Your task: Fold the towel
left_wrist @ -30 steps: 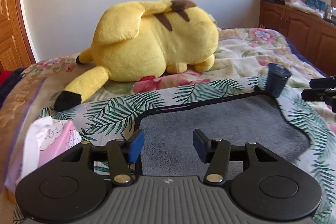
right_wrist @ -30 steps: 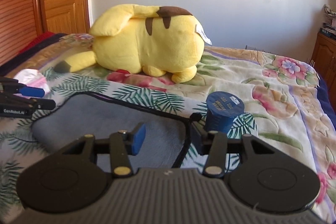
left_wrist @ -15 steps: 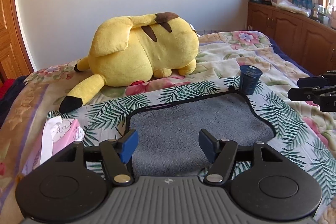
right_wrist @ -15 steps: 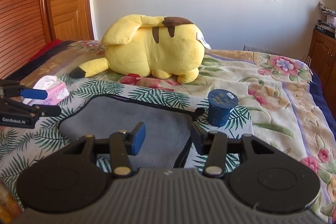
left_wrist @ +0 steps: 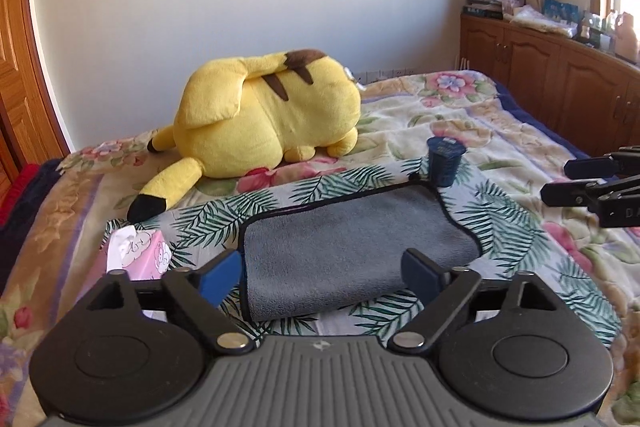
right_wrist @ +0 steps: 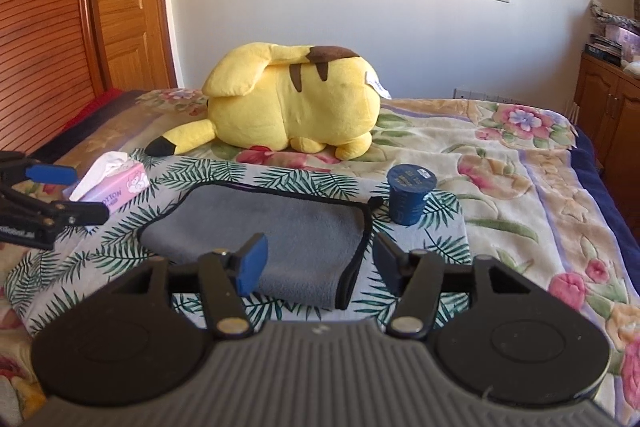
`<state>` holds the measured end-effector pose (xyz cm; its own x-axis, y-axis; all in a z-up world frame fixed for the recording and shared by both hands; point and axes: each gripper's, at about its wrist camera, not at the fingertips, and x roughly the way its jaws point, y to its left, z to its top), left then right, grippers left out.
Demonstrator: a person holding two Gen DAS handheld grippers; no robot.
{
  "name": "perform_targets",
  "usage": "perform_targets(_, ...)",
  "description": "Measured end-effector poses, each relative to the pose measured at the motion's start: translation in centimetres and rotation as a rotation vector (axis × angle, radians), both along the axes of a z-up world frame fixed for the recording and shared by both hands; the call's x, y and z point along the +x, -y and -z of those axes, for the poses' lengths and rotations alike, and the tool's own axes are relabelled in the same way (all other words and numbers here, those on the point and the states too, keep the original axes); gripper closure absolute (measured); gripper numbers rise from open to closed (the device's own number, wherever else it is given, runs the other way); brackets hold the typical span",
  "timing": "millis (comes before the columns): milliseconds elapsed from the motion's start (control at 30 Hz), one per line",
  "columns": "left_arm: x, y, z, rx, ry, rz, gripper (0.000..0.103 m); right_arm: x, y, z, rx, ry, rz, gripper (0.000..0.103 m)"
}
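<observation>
A grey towel (left_wrist: pixel 352 243) with a black hem lies folded on a palm-leaf cloth (left_wrist: pixel 208 223) on the bed; it also shows in the right wrist view (right_wrist: pixel 272 239). My left gripper (left_wrist: pixel 320 275) is open and empty, raised above the towel's near edge. My right gripper (right_wrist: pixel 320 263) is open and empty, above the towel's near right corner. Each gripper shows in the other's view, the right one (left_wrist: pixel 576 183) at the right edge and the left one (right_wrist: pixel 60 195) at the left edge, both clear of the towel.
A dark blue cup (left_wrist: pixel 444 163) stands at the towel's far right corner, also in the right wrist view (right_wrist: pixel 410 195). A pink tissue pack (left_wrist: pixel 136 255) lies left of the towel. A big yellow plush (left_wrist: pixel 264 115) lies behind. Wooden cabinets (left_wrist: pixel 560 75) line the right wall.
Both grippers have pulled back and risen away from the towel, so more of the bed shows. Their jaws have opened a little wider. The towel has not moved.
</observation>
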<state>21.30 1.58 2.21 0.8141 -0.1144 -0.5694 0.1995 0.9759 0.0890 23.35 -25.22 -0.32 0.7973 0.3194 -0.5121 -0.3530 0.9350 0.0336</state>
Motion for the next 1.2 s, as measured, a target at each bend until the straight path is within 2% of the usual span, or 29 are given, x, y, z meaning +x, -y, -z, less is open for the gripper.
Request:
perform_targets(67, -1.0, 0.3, -0.7, -0.009, 0.005, 0.006, 0.026, -0.7, 0.3, -0.3, 0.012, 0.005, 0.015, 0.033)
perform_targets(300, -4.7, 1.7, -3.1, -0.01, 0.027, 0.029, 0.019, -3.4, 1.2, -1.7, 0.032, 0.022, 0.04, 0.013)
perform_targets(367, -5.8, 2.0, -3.7, -0.024, 0.037, 0.034, 0.017, -4.1, 1.6, -2.2, 0.043, 0.025, 0.047, 0.004)
perform_targets(600, -9.3, 2.8, -5.9, -0.04, 0.062, 0.052, 0.016, -6.7, 2.5, -3.3, 0.05, 0.024, 0.056, 0.003)
perform_targets(633, -9.7, 2.9, -6.2, -0.038, 0.066, 0.049, 0.016, -7.1, 2.6, -3.5, 0.05, 0.03, 0.059, 0.0)
perform_targets(867, -12.3, 2.6, -8.0, -0.041, 0.087, -0.006, 0.016, -9.7, 2.9, -5.2, 0.028, 0.059, 0.085, 0.0)
perform_targets(1033, -14.5, 2.5, -9.1, -0.056, 0.108, -0.008, 0.016, -11.7, 3.1, -6.6, 0.037, 0.093, 0.107, 0.0)
perform_targets(1200, -16.3, 2.8, -9.7, -0.029, 0.128, -0.018, 0.016, -13.4, 3.0, -7.7, 0.046, 0.118, 0.121, 0.0)
